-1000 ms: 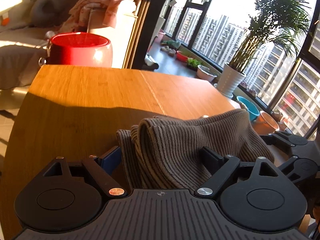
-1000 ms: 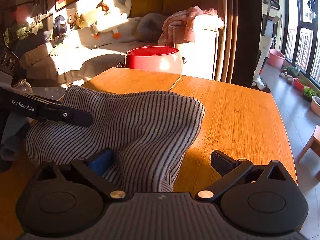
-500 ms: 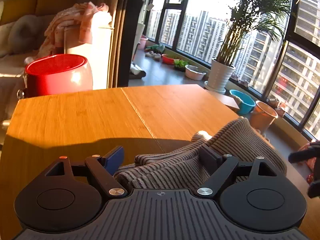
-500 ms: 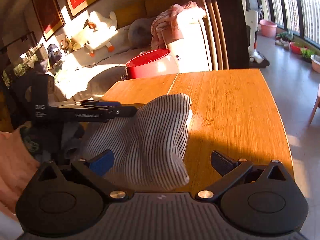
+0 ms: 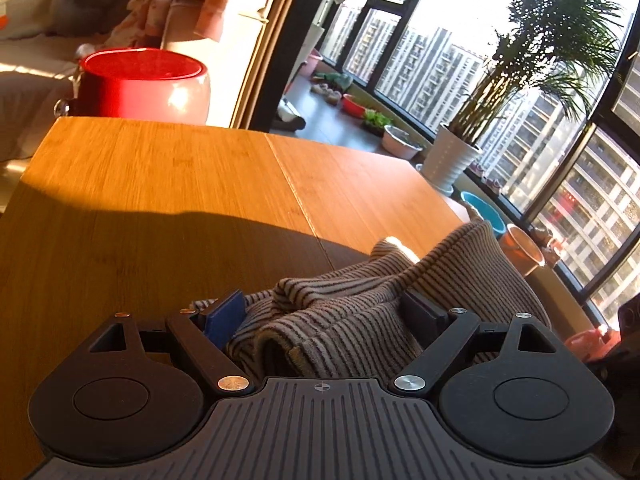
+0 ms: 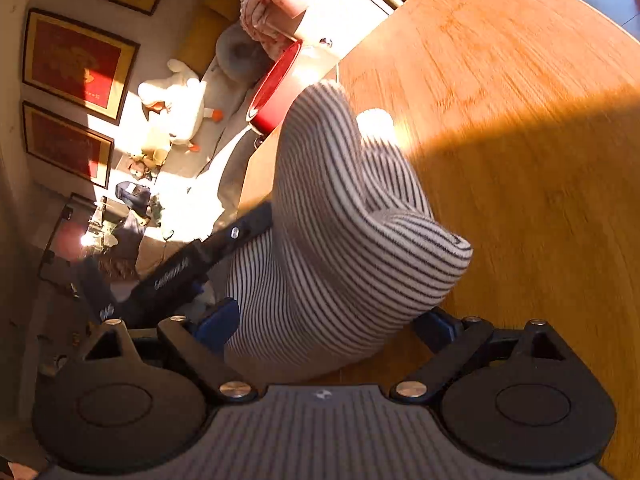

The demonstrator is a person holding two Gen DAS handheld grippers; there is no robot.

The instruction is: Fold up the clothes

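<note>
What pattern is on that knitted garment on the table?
Thin dark stripes on pale knit; clearest in the right wrist view.

One striped garment (image 5: 360,312), one wooden table (image 5: 160,208), one red tub (image 5: 140,84), one potted palm (image 5: 452,156) (by the window), three framed pictures (image 6: 76,60)

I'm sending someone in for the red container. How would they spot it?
Start at the wooden table. Just beyond its far edge, in front of the sofa, sits the red bucket, round and glossy. Nothing else near the table is bright red.
</note>
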